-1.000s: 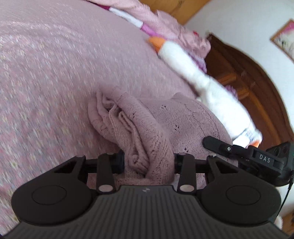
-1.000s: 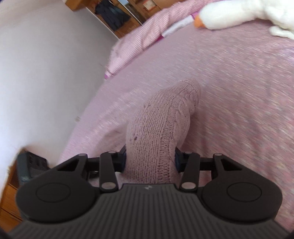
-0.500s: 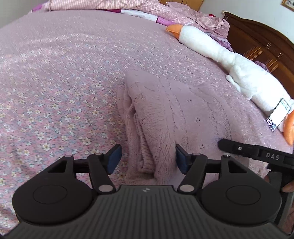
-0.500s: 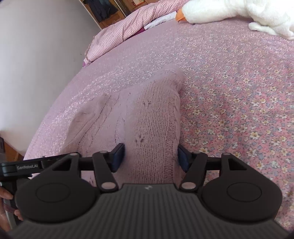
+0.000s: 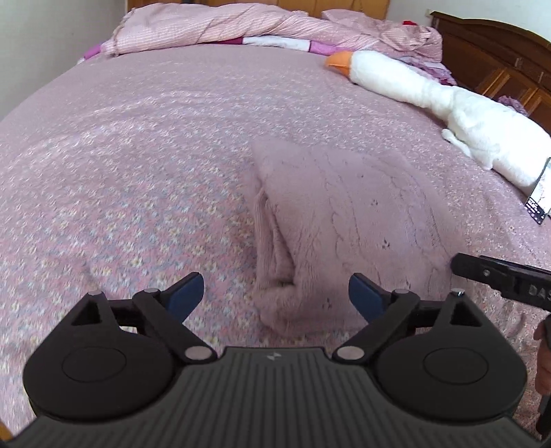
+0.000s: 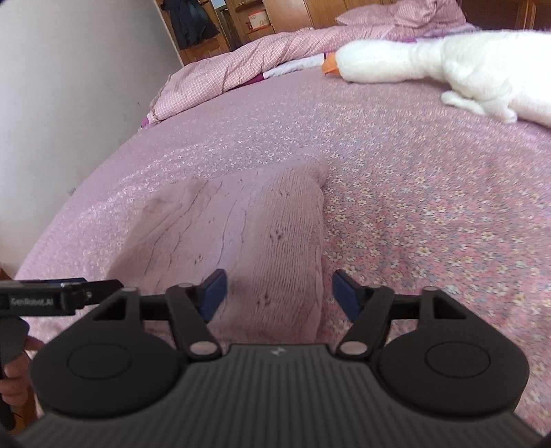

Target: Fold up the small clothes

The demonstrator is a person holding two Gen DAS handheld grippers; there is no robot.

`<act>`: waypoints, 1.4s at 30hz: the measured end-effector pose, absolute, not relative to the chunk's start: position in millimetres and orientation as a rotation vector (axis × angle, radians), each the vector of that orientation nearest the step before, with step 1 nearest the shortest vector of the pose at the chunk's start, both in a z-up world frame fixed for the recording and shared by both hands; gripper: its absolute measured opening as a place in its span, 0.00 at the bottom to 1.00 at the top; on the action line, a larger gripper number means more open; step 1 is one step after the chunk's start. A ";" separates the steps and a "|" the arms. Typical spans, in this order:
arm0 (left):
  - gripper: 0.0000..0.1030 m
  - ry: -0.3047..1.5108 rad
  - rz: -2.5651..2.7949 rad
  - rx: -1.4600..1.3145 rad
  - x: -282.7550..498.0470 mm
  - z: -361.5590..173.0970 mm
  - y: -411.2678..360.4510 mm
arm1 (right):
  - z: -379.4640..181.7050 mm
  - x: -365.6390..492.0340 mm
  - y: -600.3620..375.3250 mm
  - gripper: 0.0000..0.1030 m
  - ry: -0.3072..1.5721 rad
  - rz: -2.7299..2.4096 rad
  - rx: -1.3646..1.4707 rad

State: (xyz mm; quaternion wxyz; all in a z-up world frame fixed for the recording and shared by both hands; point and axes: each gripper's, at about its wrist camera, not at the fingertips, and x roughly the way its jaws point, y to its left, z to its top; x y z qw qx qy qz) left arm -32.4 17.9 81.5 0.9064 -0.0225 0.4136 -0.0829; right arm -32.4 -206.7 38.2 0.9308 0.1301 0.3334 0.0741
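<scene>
— How do the tongs stand?

— The left gripper (image 5: 275, 298) is spread wide and the right gripper (image 6: 278, 293) too; neither holds anything. The folded pink knit (image 5: 347, 220) lies flat just ahead of both.

— And around the knit?

— It rests on a floral pink bedspread (image 5: 137, 165). Beyond it and to the right lies a white plush goose (image 5: 447, 100); farther back a checked pink quilt (image 5: 213, 29) is bunched up, with dark wooden furniture (image 5: 489, 58) behind the goose.

A white plush goose (image 5: 447, 100) lies on the flowered pink bed (image 5: 137, 155), a rumpled pink checked blanket (image 5: 213, 27) behind it.
</scene>
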 end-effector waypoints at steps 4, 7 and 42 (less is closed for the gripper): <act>0.94 0.864 -0.148 -0.041 -42.0 78.9 11.1 | 37.1 -44.3 -201.2 0.79 0.686 0.138 0.244; 0.94 0.875 -0.131 -0.020 -46.6 72.6 3.3 | 32.5 -51.6 -195.6 0.79 0.703 0.140 0.236; 0.94 0.946 -0.054 0.004 -48.1 27.6 -14.1 | 3.3 -56.1 -180.9 0.79 0.763 0.090 0.184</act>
